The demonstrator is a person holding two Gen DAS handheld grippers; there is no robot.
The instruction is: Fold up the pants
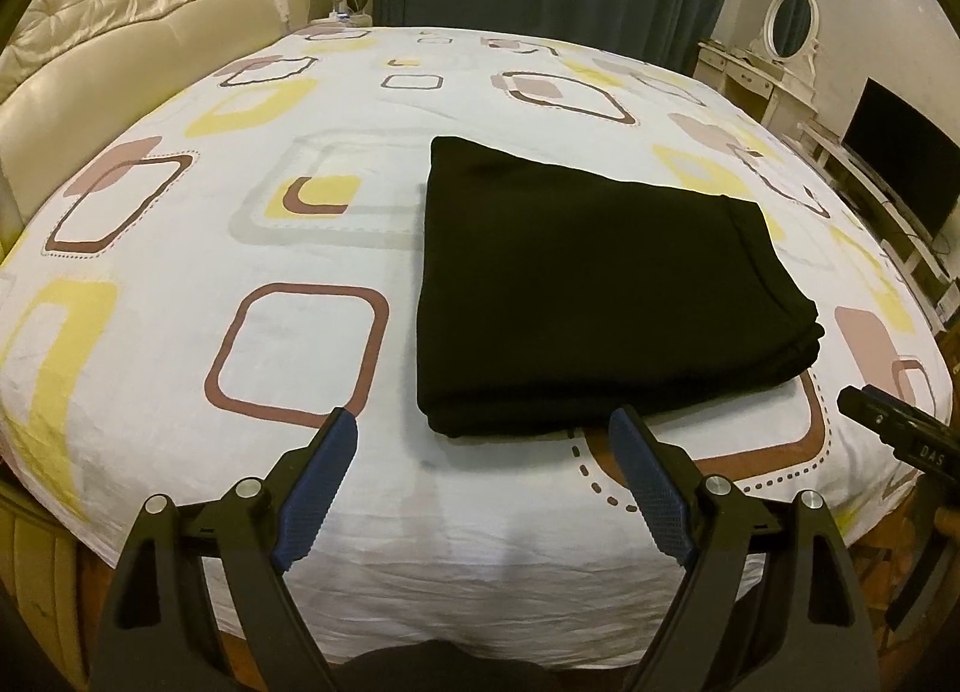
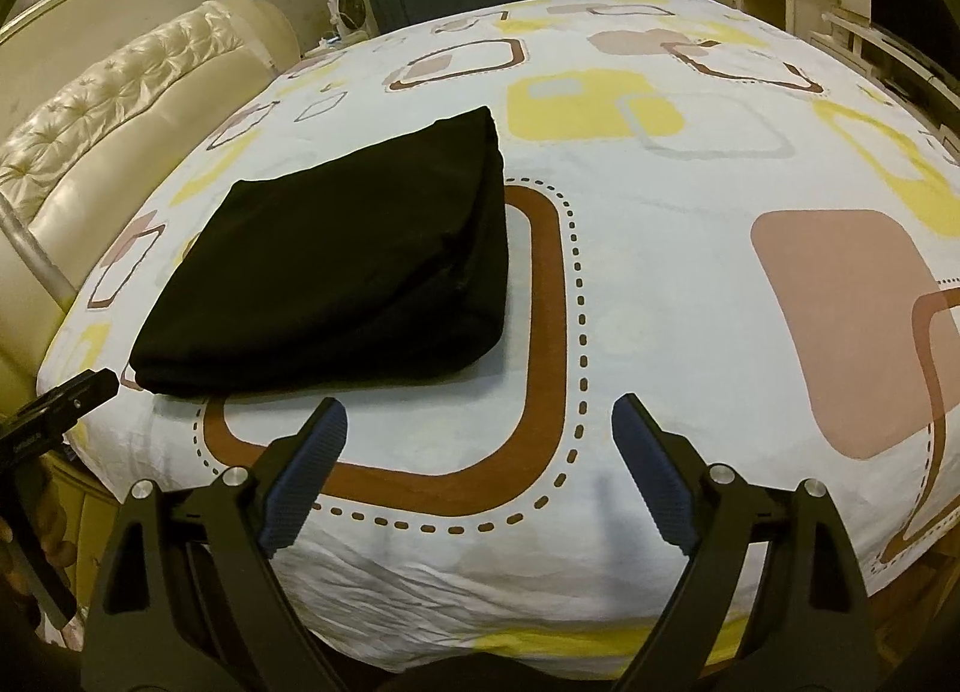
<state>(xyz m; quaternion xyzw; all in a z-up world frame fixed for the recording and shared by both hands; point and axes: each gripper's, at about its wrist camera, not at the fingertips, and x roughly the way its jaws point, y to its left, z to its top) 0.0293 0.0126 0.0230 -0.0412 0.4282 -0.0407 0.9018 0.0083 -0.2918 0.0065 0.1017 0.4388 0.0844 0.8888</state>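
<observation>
Both the left gripper and right gripper gape wide and empty at frame bottom, before folded black pants on the patterned bed sheet.

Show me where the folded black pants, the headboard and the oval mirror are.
Folded black pants (image 1: 588, 284), left wrist view, middle of the top layer.
Headboard (image 1: 120, 50), left wrist view, cream padded front face.
Oval mirror (image 1: 792, 23), left wrist view, centre of the glass.

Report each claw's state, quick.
Left claw: open, holding nothing, short of the folded pants.
Right claw: open, holding nothing, over the bed sheet.
</observation>
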